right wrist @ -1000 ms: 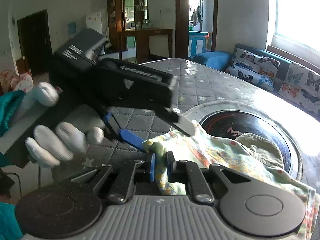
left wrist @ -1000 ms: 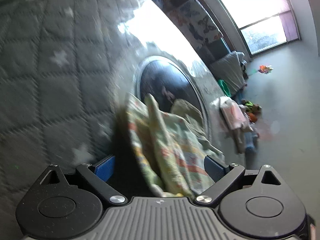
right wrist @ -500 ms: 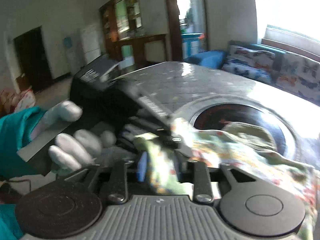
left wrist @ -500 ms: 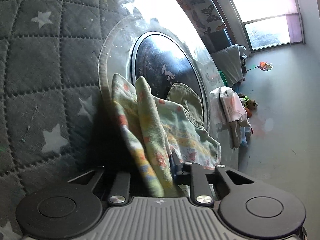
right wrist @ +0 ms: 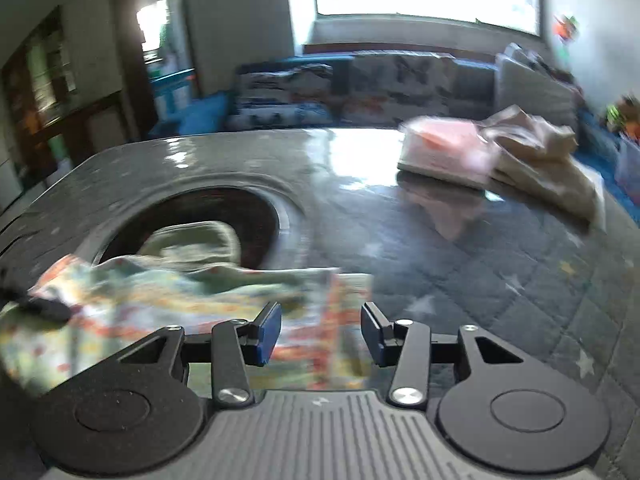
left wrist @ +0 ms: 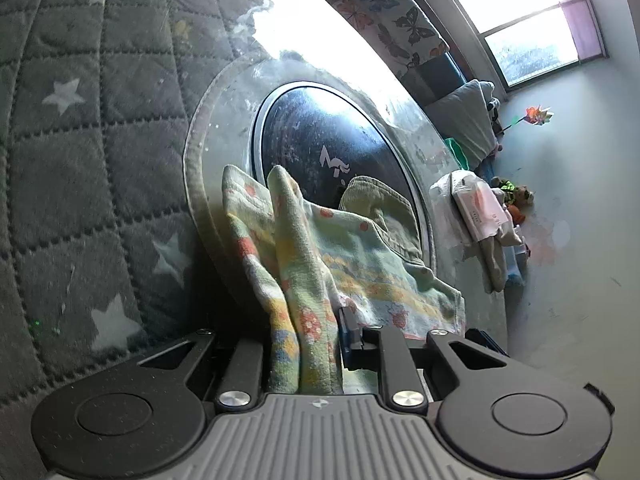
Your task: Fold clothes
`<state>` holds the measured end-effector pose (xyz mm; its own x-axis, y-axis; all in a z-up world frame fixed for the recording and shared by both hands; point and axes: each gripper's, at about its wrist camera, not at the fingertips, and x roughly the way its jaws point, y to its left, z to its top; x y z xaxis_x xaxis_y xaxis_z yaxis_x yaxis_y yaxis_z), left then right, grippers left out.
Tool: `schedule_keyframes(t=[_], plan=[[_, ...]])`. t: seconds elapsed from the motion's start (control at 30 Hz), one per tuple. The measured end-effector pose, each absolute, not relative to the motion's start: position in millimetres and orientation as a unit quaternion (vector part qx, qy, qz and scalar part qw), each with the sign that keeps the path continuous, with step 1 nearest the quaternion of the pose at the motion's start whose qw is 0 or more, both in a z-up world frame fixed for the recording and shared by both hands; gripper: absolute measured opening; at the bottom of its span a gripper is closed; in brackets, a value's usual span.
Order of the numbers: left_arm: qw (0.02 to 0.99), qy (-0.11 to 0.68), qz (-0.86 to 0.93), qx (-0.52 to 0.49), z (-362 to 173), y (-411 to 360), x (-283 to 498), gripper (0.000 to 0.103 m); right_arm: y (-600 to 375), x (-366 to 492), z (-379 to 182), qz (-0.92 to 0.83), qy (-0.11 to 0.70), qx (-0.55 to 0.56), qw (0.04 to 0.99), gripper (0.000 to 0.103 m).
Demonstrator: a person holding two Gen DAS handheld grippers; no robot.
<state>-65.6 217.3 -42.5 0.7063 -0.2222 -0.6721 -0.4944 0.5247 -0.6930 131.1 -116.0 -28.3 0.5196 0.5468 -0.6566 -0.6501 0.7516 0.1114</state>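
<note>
A pale floral garment (left wrist: 304,248) lies on the quilted grey table cover, partly over a dark round glass panel (left wrist: 320,140). It has an olive-green collar part (left wrist: 380,208). My left gripper (left wrist: 304,344) is shut on a bunched edge of this garment. In the right wrist view the garment (right wrist: 180,292) lies blurred below and left. My right gripper (right wrist: 320,332) is open and empty, just above the garment's right edge.
The quilted star-patterned cover (right wrist: 500,280) spreads to the right. A folded pink and beige pile (right wrist: 492,152) sits at the table's far right; it also shows in the left wrist view (left wrist: 480,216). A sofa with butterfly cushions (right wrist: 380,80) stands behind, under a bright window.
My left gripper closed on the garment's bunched edge. My right gripper let go of the garment, opened, and swung right, away from the left gripper.
</note>
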Motion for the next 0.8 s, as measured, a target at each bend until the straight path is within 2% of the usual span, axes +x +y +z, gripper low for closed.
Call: schedule_keyframes(t=[0.2, 0.37, 0.8], plan=[[0.800, 0.380, 0.093, -0.455, -39, 215, -60, 0.019, -117, 150, -49, 0.336, 0.376, -0.042, 0.863, 0.042], [0.810, 0.385, 0.101, -0.431, -35, 212, -57, 0.019, -115, 141, -47, 0.356, 0.370, -0.025, 0.858, 0.010], [0.862, 0.370, 0.043, -0.345, 21, 171, -21, 0.015, -153, 98, 7, 0.361, 0.289, -0.021, 0.886, 0.005]])
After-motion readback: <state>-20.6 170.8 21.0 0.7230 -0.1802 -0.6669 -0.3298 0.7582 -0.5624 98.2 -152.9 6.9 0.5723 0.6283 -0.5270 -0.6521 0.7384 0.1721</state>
